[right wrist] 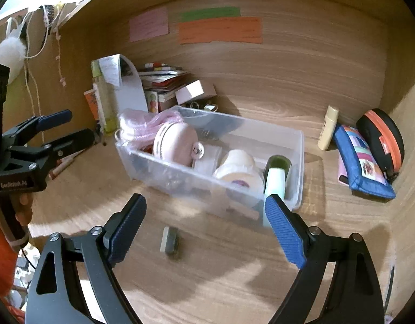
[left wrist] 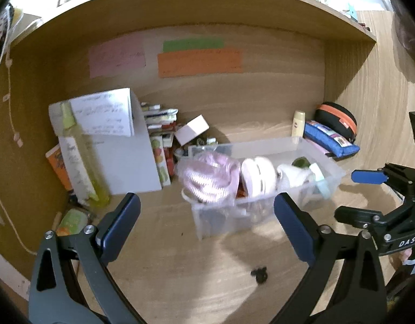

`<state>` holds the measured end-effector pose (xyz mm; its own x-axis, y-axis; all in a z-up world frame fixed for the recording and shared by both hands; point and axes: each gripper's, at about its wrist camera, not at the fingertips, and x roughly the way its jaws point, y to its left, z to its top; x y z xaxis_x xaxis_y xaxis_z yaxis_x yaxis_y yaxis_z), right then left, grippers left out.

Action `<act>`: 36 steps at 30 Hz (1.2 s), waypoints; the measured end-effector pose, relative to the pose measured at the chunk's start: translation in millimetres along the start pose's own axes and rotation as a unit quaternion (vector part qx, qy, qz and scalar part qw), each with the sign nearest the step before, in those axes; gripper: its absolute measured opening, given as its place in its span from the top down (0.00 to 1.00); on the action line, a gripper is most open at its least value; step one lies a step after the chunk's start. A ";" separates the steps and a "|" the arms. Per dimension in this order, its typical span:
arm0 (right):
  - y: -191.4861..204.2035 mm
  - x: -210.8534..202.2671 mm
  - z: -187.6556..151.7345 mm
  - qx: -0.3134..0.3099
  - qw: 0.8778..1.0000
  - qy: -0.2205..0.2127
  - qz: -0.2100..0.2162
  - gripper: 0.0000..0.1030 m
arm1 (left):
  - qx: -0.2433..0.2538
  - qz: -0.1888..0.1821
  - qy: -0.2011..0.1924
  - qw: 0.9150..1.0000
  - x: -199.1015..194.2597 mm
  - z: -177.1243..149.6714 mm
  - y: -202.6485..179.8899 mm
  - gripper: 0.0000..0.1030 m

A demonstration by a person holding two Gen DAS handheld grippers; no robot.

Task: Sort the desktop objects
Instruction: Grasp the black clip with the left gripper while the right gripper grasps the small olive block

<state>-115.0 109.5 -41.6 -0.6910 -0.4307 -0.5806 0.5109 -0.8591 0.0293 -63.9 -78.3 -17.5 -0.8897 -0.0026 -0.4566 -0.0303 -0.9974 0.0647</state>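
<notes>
Both my grippers hang over the table [right wrist: 234,270] with nothing in them: the left gripper [left wrist: 207,226] has its fingers spread wide and empty, and the right gripper [right wrist: 204,229] is just as far apart, nothing between its blue pads. Ahead of me sits the clear plastic bin [right wrist: 296,162], already carrying a pink ribbed thing [left wrist: 207,175], a round pale pink case [right wrist: 175,143], a roll of white tape [right wrist: 238,172] and a green-and-white bottle [right wrist: 275,178]. What looks left to sort is the small grey block [right wrist: 169,240] lying loose on the table just short of the bin, between my right fingers in that view, and a tiny black bit [left wrist: 258,271] on the wood below my left fingers. I judge the grey block light and stiff, likely an eraser or similar, so it should not crush; it lies flat and low, so I would pinch it across its narrow sides, fingertips almost scraping the wood. The black bit is too small and blurred to name, and it looks fiddly to pick up. Over on the right, the cream tube [right wrist: 327,127] stands upright and looks tippy, so I would take it by the middle, while the blue pouch [right wrist: 361,159] looks soft.
</notes>
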 end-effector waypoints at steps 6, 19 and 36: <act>1.8 -1.0 -20.1 -0.001 1.000 0.016 -0.002 0.14 | -0.006 -0.009 0.040 0.999 2.8 -24.6 5.0 0.02; 11.8 36.6 -40.5 -0.031 0.996 0.079 0.008 0.14 | 0.034 -0.048 0.095 0.994 30.1 -58.1 -22.8 0.02; 18.0 61.6 -40.4 -0.032 0.991 0.119 0.048 0.52 | 0.102 -0.065 0.130 0.984 46.5 -71.1 -50.0 0.50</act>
<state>-127.7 78.7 -109.7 -0.5015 -0.4260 -0.7530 0.6056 -0.7944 0.0461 -71.3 -33.6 -105.1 -0.7258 0.0799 -0.6833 -0.2507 -0.9557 0.1545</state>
